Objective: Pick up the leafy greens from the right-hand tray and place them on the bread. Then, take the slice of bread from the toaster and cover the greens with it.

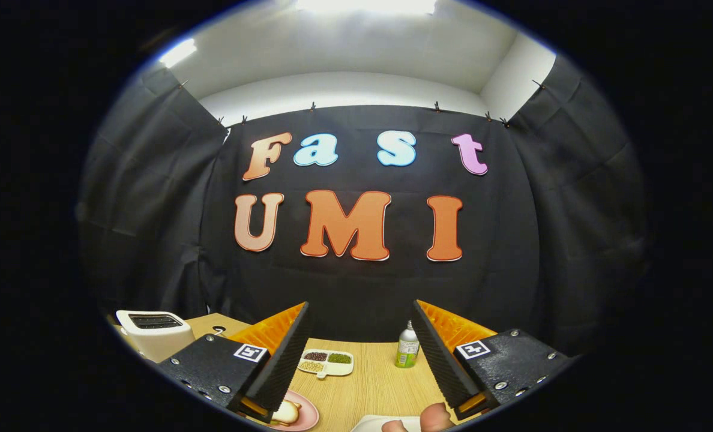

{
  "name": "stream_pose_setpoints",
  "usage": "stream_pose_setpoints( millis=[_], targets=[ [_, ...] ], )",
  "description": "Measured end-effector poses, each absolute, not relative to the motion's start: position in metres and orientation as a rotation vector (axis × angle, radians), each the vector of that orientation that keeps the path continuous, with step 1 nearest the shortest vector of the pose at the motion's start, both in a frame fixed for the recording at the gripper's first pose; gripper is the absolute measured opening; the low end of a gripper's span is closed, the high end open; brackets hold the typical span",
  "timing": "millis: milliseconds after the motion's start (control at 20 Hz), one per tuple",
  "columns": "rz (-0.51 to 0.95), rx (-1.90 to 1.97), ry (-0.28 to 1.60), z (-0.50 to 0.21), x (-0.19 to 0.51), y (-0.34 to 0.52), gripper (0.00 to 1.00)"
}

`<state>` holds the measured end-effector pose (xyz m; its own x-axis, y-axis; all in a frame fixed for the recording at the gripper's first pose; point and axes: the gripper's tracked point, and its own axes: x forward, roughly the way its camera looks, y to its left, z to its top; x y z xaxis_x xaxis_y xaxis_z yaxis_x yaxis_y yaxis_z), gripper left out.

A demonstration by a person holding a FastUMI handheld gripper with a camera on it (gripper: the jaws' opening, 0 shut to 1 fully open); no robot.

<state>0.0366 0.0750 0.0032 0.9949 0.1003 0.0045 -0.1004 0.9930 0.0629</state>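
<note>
beyond the gripper (362, 360), on the pale wooden table (374, 384), a small white divided dish of seeds or beans (326, 362) serves as landmark. well left of that dish stands the white boxy toaster (152, 333), its slot facing up and its long axis running roughly left to right; whether a slice sits inside, i cannot tell. nearer than the dish and to its left, a round pink plate (305, 417) carries a pale slice of bread (285, 413), partly hidden behind the left finger, with no greens visible on the part that shows. nearer than the dish and to its right, a white tray edge (371, 425) peeks out; its contents and the greens' lie are hidden. right of the dish stands a small green bottle (407, 348). the fingers stand wide apart and grip nothing. judging by this, the greens step seems in hand: the next move calls for dipping toward the near tray.
</note>
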Motion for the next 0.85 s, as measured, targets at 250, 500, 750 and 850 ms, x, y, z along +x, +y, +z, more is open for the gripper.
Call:
stream_pose_setpoints(
  millis=[250,500,750,850],
  targets=[
    [0.111,0.051,0.011,-0.0025,0.0348,0.0776,0.98],
    [0.113,0.037,0.002,0.0001,0.0321,0.0785,0.99],
    [0.122,0.035,0.000,-0.0014,0.0299,0.0812,0.99],
    [0.123,0.031,0.005,-0.0023,0.0288,0.0818,0.99]
  ],
)
